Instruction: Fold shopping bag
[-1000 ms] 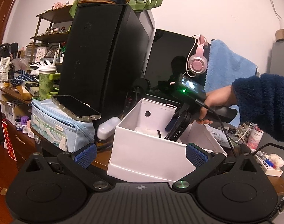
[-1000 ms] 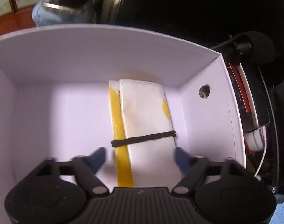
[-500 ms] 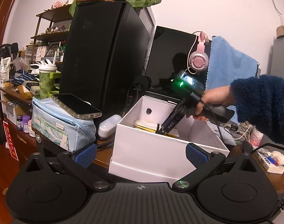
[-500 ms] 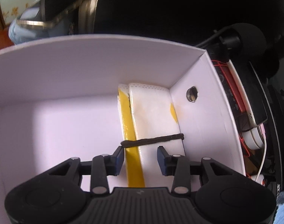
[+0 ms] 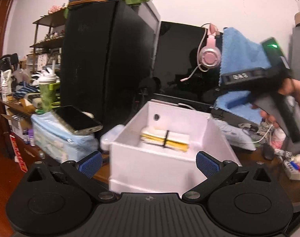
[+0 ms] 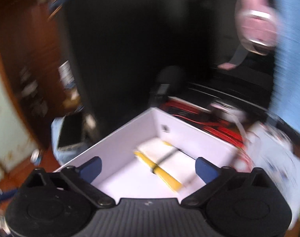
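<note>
One folded white-yellow shopping bag (image 5: 165, 139), one black band, in one white box (image 5: 150, 164) ahead; left gripper (image 5: 149, 163) and right gripper (image 6: 148, 167) jaws wide, empty.

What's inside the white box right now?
A folded white-and-yellow shopping bag bound by a black band lies in the white box. The near wall hides the floor in front of it.

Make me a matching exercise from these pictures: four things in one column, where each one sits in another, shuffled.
Things:
1. folded white-and-yellow shopping bag bound with a black band
2. dark glass smartphone
3. pink cat-ear headset
4. green tumbler with a white lid

Places:
A. hung on the black monitor
B. on the cluttered shelf at left
C. inside the white cardboard box
D. on top of the light blue fabric pouch

Pairs: 1-C, 2-D, 3-A, 4-B
</note>
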Motion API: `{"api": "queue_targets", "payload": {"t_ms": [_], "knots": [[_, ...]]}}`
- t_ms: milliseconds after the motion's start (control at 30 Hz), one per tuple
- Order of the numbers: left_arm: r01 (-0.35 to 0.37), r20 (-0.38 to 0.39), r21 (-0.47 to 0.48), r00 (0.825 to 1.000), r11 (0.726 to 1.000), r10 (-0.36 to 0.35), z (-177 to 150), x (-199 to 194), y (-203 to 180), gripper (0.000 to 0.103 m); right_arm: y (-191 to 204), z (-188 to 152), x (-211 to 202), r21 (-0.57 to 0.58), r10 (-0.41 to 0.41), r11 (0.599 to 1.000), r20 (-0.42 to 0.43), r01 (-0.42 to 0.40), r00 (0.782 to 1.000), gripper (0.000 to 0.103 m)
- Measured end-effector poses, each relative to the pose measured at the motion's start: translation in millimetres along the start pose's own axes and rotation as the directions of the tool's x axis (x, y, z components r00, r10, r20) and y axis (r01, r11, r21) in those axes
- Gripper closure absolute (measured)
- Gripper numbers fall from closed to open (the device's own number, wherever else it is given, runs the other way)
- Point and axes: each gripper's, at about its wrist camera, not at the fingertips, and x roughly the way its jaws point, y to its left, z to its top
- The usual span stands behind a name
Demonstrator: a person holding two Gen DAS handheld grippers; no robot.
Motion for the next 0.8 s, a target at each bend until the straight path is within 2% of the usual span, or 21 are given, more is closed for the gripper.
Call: {"api": "queue_targets", "payload": {"t_ms": [100, 167, 267, 333, 467, 633, 733, 800], "knots": [[0.017, -0.02, 0.023, 1.0, 1.0, -0.017, 8.4, 5.5, -19.4, 0.001, -5.1, -21.8, -27.1, 0.092, -0.161, 0.983, 0.011, 0.16, 0.987, 0.001], [0.028, -0.028, 0.051, 0.999, 0.998, -0.027, 13.4, 9.3, -36.0, 0.001, -10.1, -34.4, -47.8, 0.106, -0.285, 0.953, 0.007, 0.283, 0.959, 0.001], [0.05, -0.053, 0.089, 0.998, 0.995, -0.045, 20.0, 18.3, -60.5, 0.0, -16.9, -56.9, -73.3, 0.103, -0.378, 0.922, 0.027, 0.374, 0.925, 0.001], [0.074, -0.084, 0.111, 0.994, 0.991, -0.065, 23.7, 27.3, -77.4, 0.0, -19.6, -72.7, -92.7, 0.095, -0.458, 0.887, 0.041, 0.453, 0.888, 0.001], [0.109, -0.129, 0.152, 0.988, 0.982, -0.089, 28.0, 38.5, -112.9, 0.0, -33.9, -101.3, -127.0, 0.127, -0.511, 0.853, 0.007, 0.506, 0.859, 0.001], [0.119, -0.146, 0.211, 0.985, 0.97, -0.089, 28.8, 43.5, -155.0, 0.001, -56.9, -143.7, -156.6, 0.261, -0.519, 0.82, -0.035, 0.509, 0.854, 0.001], [0.128, -0.126, 0.267, 0.987, 0.955, -0.098, 17.9, 40.7, -178.9, 0.001, -60.8, -170.4, -167.8, 0.285, -0.557, 0.787, -0.051, 0.547, 0.829, 0.001], [0.136, -0.129, 0.268, 0.986, 0.954, -0.104, 12.6, 41.0, -189.3, 0.001, -61.4, -184.6, -172.9, 0.294, -0.593, 0.758, -0.062, 0.582, 0.803, 0.001]]}}
